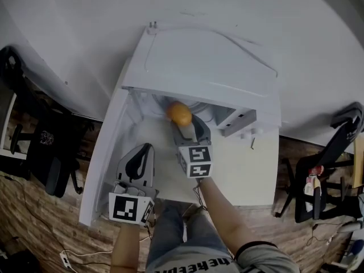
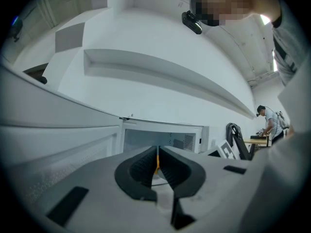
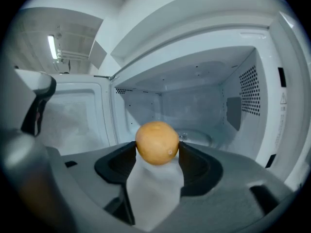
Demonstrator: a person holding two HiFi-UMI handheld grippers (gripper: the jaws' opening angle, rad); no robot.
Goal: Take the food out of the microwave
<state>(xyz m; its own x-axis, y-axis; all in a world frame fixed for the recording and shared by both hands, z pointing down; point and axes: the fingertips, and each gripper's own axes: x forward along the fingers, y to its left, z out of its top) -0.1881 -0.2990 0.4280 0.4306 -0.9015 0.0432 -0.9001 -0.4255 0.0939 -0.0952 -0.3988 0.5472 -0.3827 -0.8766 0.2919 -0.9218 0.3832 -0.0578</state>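
A white microwave (image 1: 205,67) stands on the floor with its door (image 1: 102,158) swung open to the left. My right gripper (image 1: 185,124) is shut on an orange round fruit (image 1: 180,113) just at the mouth of the cavity; in the right gripper view the fruit (image 3: 157,143) sits between the two dark pads, in front of the glass turntable (image 3: 194,139). My left gripper (image 1: 139,161) hovers in front of the open door, its jaws shut with nothing between them (image 2: 157,166). A sliver of the orange fruit (image 2: 156,164) shows through their gap.
A black office chair (image 1: 48,147) stands at the left and another chair (image 1: 318,186) at the right on the wooden floor. A white wall lies behind the microwave. A person works at a desk (image 2: 265,139) far off in the left gripper view.
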